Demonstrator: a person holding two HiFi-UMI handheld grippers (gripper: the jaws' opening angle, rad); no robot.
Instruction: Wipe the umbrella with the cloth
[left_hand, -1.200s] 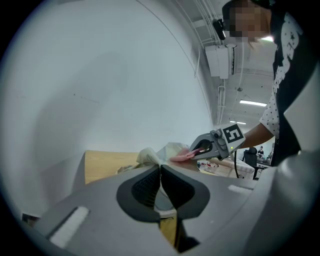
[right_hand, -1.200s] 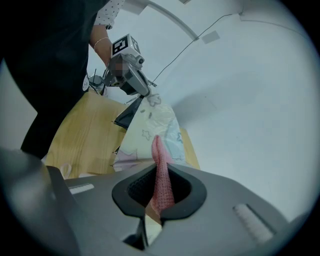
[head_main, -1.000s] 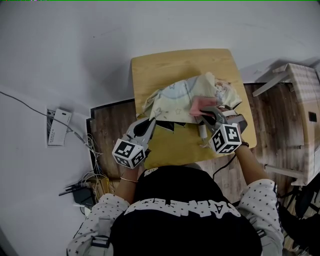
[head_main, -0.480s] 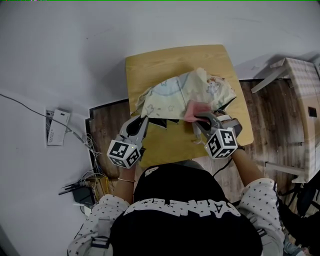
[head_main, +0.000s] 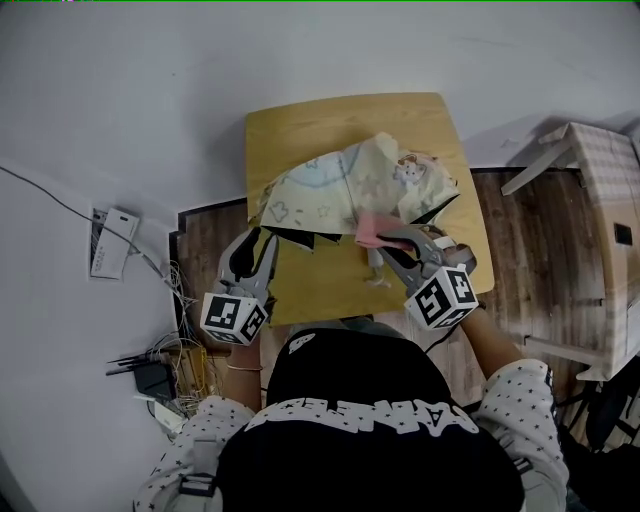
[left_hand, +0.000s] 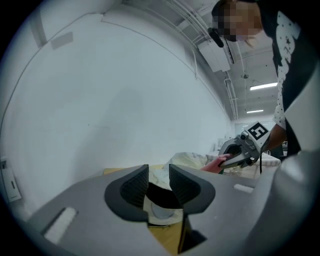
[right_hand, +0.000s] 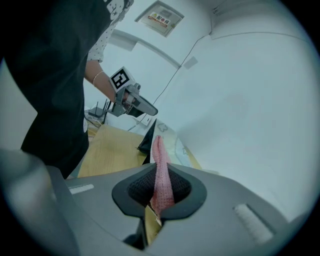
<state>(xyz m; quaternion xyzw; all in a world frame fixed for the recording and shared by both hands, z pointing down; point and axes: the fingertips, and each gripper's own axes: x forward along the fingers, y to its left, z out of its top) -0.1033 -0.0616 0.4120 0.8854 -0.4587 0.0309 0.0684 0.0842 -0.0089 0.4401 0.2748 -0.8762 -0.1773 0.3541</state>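
- On the small wooden tabletop (head_main: 330, 125) lies the umbrella (head_main: 335, 180), half collapsed, with its pale patterned canopy facing up and its black underside showing along the near edge.
- Right tool (right_hand: 159, 187) is clenched on the pink cloth (right_hand: 160, 160), which runs out past the pads and reaches the umbrella's near edge.
- Left tool (left_hand: 159, 176) is released. Its jaws stand apart and have just been opening, and nothing is pinched between them.
- Through that gap the umbrella's black edge shows just ahead of the tips.
- Left tool hangs at the tabletop's near left edge, well apart from the right tool.
- A white power strip (head_main: 105, 243) and cables lie on the floor at the left.
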